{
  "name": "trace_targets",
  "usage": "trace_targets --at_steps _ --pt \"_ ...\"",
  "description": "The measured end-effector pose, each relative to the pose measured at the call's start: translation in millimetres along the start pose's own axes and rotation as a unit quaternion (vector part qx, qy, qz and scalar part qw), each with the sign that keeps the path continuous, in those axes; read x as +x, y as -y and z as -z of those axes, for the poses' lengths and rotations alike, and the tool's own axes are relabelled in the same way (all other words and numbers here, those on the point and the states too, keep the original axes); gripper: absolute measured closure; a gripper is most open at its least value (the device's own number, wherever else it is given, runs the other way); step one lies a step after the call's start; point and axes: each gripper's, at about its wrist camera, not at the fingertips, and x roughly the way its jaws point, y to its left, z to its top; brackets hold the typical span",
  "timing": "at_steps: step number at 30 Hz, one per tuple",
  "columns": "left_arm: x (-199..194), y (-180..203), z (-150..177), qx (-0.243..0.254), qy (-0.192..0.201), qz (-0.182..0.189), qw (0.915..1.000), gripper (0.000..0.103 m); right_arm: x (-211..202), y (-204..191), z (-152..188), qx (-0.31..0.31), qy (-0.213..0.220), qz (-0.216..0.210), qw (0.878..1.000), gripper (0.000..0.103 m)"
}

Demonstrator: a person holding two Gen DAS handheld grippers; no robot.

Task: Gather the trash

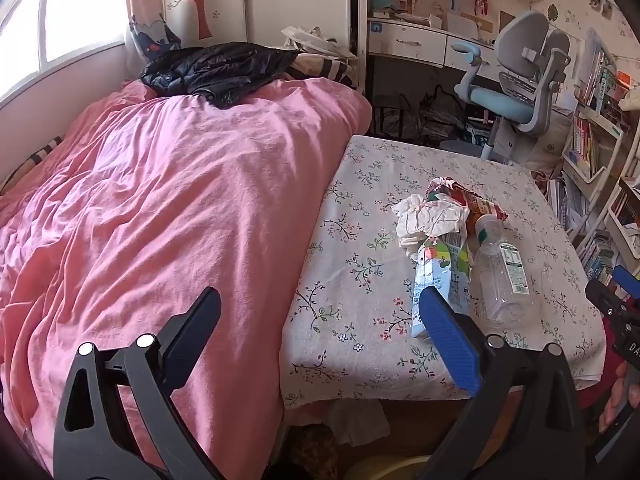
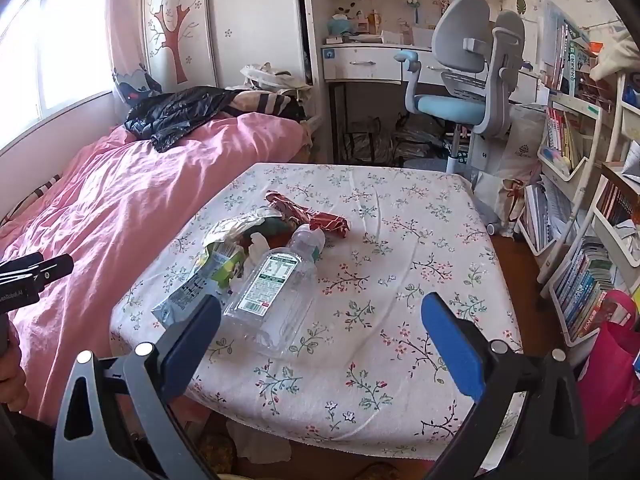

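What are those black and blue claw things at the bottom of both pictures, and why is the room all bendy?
They are grabbing tools that a person holds, one in each hand. Each has a small camera that looks along its two fingers, and its wide lens bends the room. One picture comes from the left gripper, the other from the right gripper. Both are wide open and hold nothing. In front is a table with a flowery cloth, beside a bed with a pink blanket. On the table lies trash: a clear plastic bottle, a flattened drink carton, crumpled paper and a red wrapper.
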Motion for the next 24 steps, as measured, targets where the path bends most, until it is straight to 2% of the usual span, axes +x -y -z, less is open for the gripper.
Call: trace_targets --at_steps 15,24 --pt "4.0 2.4 1.4 -0.002 -0.003 -0.001 1.0000 0.007 4.0 -5.5 1.0 -0.015 -0.014 -0.001 1.000 0.006" --pt "4.1 2.6 1.6 -0.002 -0.003 -0.002 1.0000 0.007 5.3 -8.0 3.3 -0.016 -0.001 -0.002 1.000 0.006"
